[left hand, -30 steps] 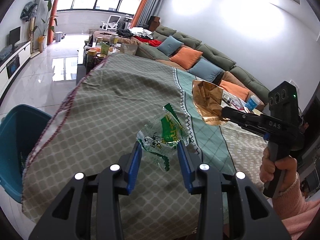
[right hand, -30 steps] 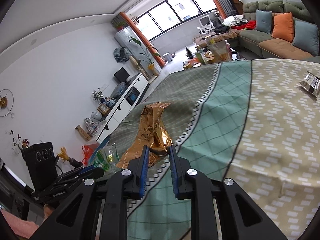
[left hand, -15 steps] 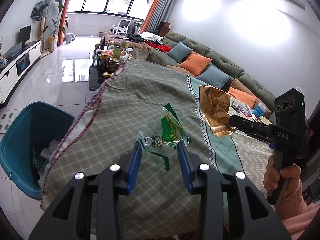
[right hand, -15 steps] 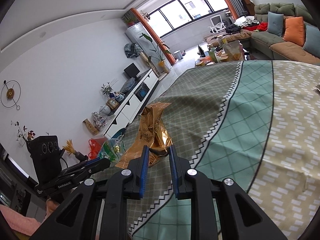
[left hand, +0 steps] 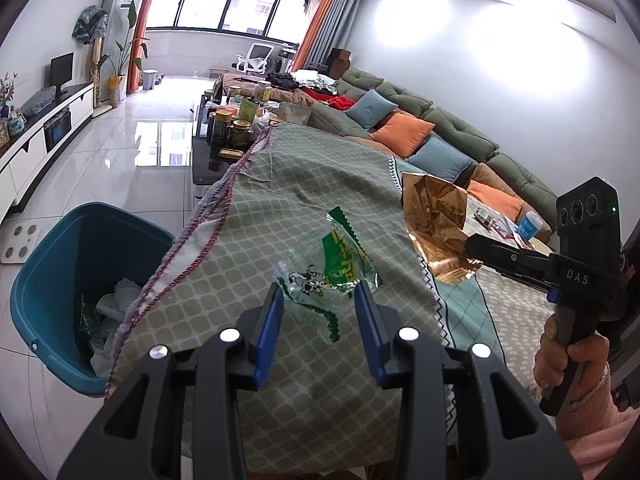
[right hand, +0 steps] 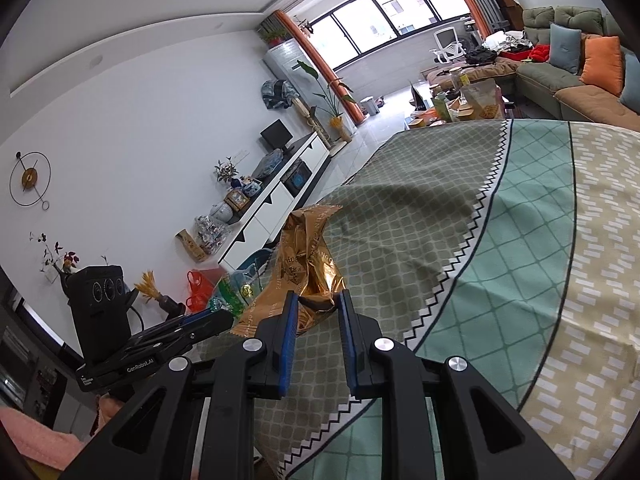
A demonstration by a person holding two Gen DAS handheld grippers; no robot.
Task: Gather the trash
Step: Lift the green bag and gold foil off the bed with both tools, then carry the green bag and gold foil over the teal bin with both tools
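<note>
Bin: on the floor, beside the surface's left edge, paper scraps inside.
Sofa: behind the surface, along the right wall.
Jars: on a low table beyond the surface's far end.
TV cabinet: along the left wall.

Blue bin stands open-topped.

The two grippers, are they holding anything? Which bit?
Left gripper pinches the green-and-clear wrapper by its lower edge. Right gripper pinches the gold wrapper by its crumpled bottom end.
</note>
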